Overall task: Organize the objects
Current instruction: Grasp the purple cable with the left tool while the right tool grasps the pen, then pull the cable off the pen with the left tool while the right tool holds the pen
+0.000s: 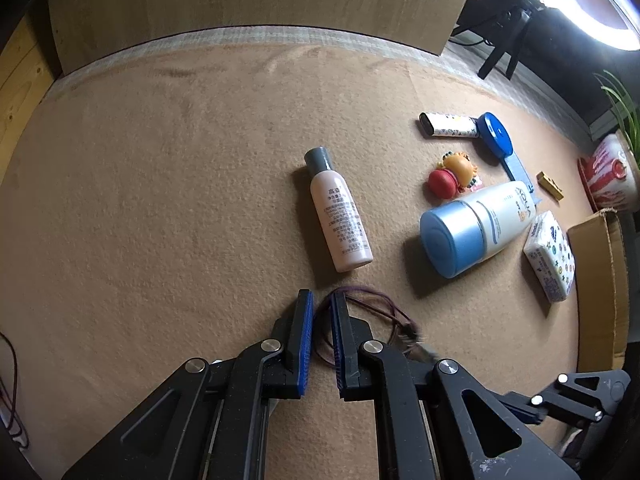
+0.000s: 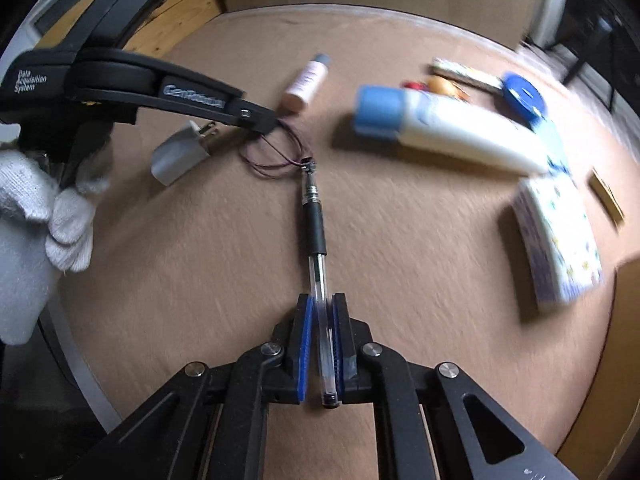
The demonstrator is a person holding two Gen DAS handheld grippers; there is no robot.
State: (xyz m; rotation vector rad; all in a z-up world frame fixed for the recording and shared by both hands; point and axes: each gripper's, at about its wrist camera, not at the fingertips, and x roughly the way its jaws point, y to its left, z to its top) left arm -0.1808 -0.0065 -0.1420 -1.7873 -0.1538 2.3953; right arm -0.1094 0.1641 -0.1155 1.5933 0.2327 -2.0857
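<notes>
Clamping a clear-barrelled pen (image 2: 320,280) (black rubber grip, metal tip), the right gripper (image 2: 322,304) points it across the tan mat (image 2: 400,240). Farther off, the left gripper (image 1: 321,300) pinches the thin maroon cord loop (image 1: 372,304) touching that tip.

You have a ring light (image 1: 592,8) and tripod (image 1: 500,54) at the far right, a potted plant (image 1: 614,172) beside a cardboard flap (image 1: 600,280).
</notes>
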